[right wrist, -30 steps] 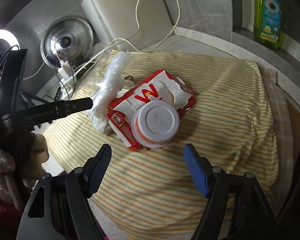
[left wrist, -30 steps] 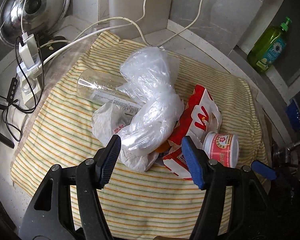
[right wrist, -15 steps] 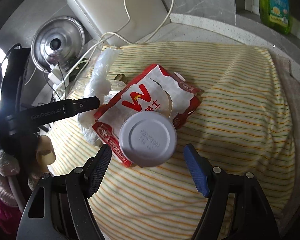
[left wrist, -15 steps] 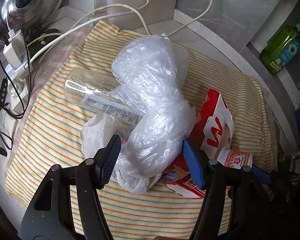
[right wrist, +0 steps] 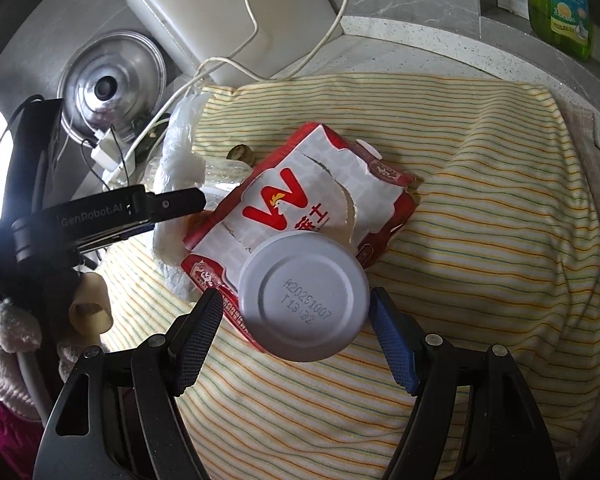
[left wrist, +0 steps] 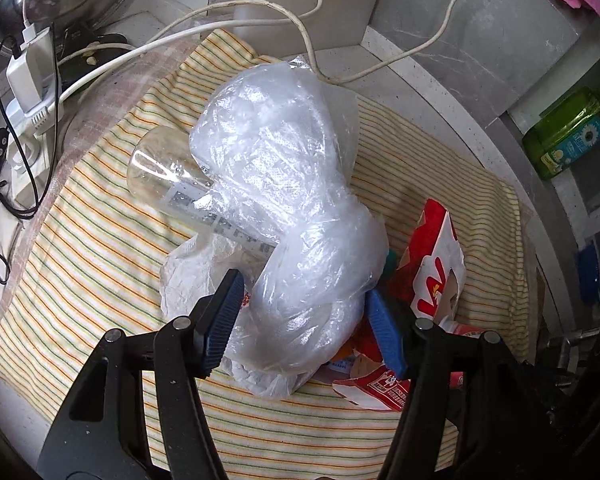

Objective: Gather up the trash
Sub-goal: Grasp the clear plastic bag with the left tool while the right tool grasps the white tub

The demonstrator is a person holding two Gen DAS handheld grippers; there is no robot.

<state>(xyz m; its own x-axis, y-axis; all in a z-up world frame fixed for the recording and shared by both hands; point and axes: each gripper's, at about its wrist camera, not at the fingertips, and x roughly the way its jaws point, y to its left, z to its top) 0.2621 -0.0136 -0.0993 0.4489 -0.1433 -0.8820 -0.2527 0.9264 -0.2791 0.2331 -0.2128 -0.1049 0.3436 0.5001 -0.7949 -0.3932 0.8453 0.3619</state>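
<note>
A crumpled clear plastic bag (left wrist: 292, 208) lies on the striped cloth (left wrist: 80, 240), over a clear plastic bottle (left wrist: 160, 168) and white paper (left wrist: 188, 272). My left gripper (left wrist: 304, 300) is open, its pads on either side of the bag's near end. A torn red and white carton (right wrist: 308, 200) lies to the right, also in the left wrist view (left wrist: 440, 264). A white cup (right wrist: 304, 300) lies on its side, base toward me, between the open fingers of my right gripper (right wrist: 296, 312). The left gripper's arm (right wrist: 100, 212) shows at left.
White cables (left wrist: 260, 8), a charger and power strip (left wrist: 28, 80) and a steel pot lid (right wrist: 108, 80) lie beyond the cloth's far left. A green soap bottle (left wrist: 568, 132) stands on the ledge at right. A white board (right wrist: 228, 20) leans on the back wall.
Both grippers have moved forward and down. The plastic bag now sits between the left fingers, and the cup now sits between the right fingers. Both stay open.
</note>
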